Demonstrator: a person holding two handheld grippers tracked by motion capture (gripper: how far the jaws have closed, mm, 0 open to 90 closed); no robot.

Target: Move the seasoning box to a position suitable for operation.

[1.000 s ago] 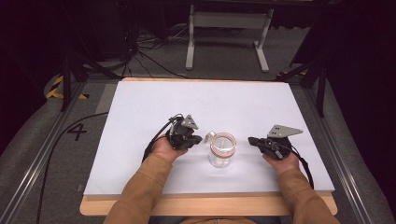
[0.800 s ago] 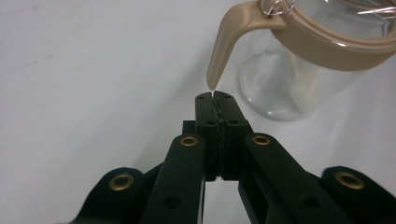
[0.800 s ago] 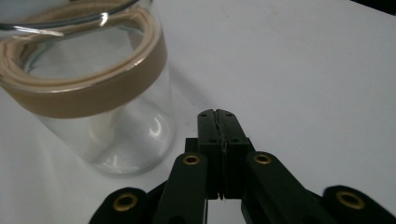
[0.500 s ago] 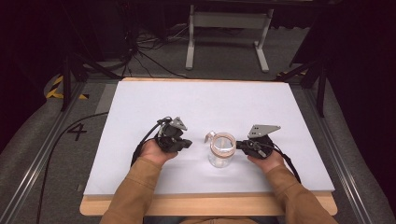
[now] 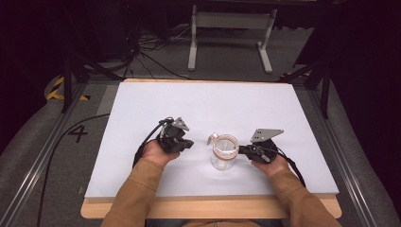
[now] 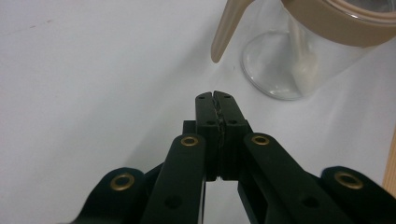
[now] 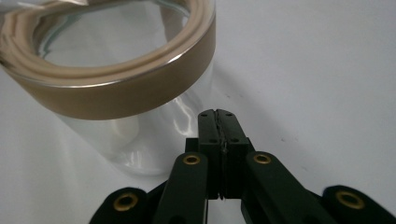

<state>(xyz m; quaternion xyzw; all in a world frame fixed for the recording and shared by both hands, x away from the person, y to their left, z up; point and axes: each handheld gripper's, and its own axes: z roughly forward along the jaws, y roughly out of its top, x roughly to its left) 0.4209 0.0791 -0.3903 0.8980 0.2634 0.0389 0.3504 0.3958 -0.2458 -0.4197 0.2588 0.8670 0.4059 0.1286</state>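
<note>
Jar: we see the clear glass jar [image 5: 223, 153] with its tan rim band standing upright on the white table [image 5: 142, 109], between our two hands
Left gripper: our left gripper [image 5: 187, 143] is clenched on nothing, well left of the jar
Right gripper: our right gripper [image 5: 242, 150] is clenched too, empty, its tip just beside the jar's right wall; we cannot tell whether it touches

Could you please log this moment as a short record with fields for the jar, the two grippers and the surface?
jar: clear glass jar with a tan lid band and a tan tab, upright on the table
left gripper: jaws shut, empty, left of the jar, apart from it
right gripper: jaws shut, empty, tips close by the jar's right side; contact unclear
surface: white table
</note>
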